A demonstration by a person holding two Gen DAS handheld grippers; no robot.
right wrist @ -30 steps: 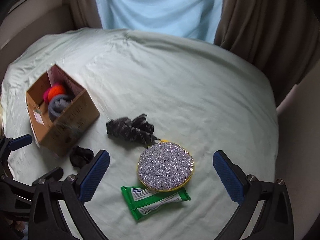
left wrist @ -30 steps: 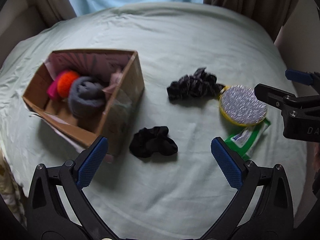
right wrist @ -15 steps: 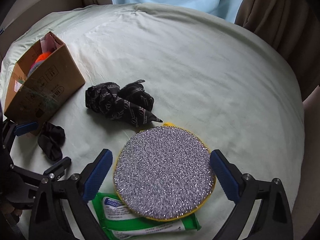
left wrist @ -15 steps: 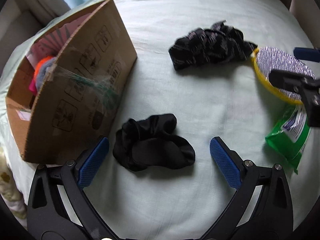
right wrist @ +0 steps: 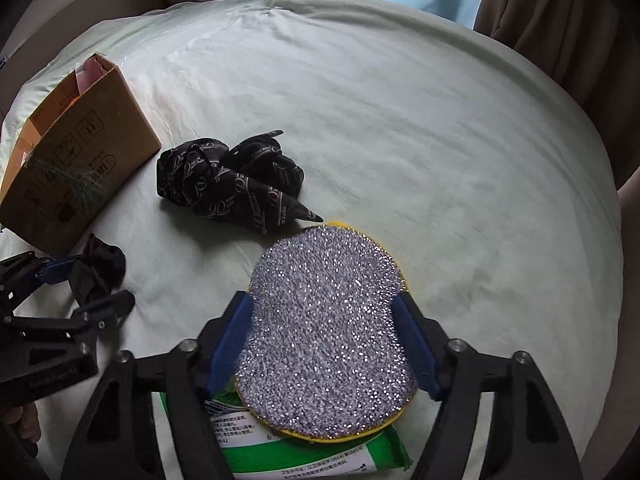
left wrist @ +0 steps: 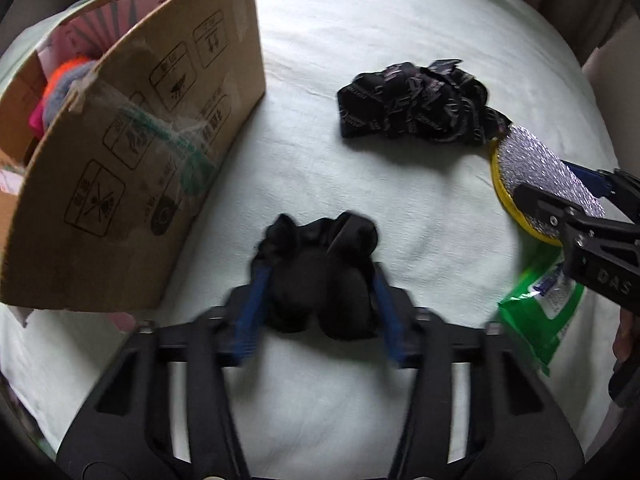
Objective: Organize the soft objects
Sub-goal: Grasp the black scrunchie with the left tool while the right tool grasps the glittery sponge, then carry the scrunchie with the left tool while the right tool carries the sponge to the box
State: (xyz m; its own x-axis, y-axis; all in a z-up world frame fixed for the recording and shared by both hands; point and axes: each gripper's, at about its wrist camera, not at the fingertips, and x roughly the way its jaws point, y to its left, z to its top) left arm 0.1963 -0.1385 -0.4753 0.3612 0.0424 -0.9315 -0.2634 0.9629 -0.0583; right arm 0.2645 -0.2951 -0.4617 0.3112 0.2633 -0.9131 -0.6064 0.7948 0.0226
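My left gripper (left wrist: 320,304) is shut on a plain black cloth bundle (left wrist: 320,276) lying on the pale green sheet; it also shows in the right wrist view (right wrist: 96,272). My right gripper (right wrist: 324,344) is shut on a round silver glitter sponge pad (right wrist: 324,320) with a yellow rim, squeezing its sides inward; the pad shows in the left wrist view (left wrist: 548,176). A black printed scarf (left wrist: 416,108) lies crumpled between them, also in the right wrist view (right wrist: 232,184).
An open cardboard box (left wrist: 132,152) holding orange, pink and grey soft items stands at the left, also in the right wrist view (right wrist: 76,156). A green wipes packet (right wrist: 316,452) lies under the pad. Brown curtains (right wrist: 560,12) hang behind the bed.
Both grippers moved down and forward onto their objects and closed: the left on the black cloth bundle, the right on the glitter pad, which is now pinched narrower.
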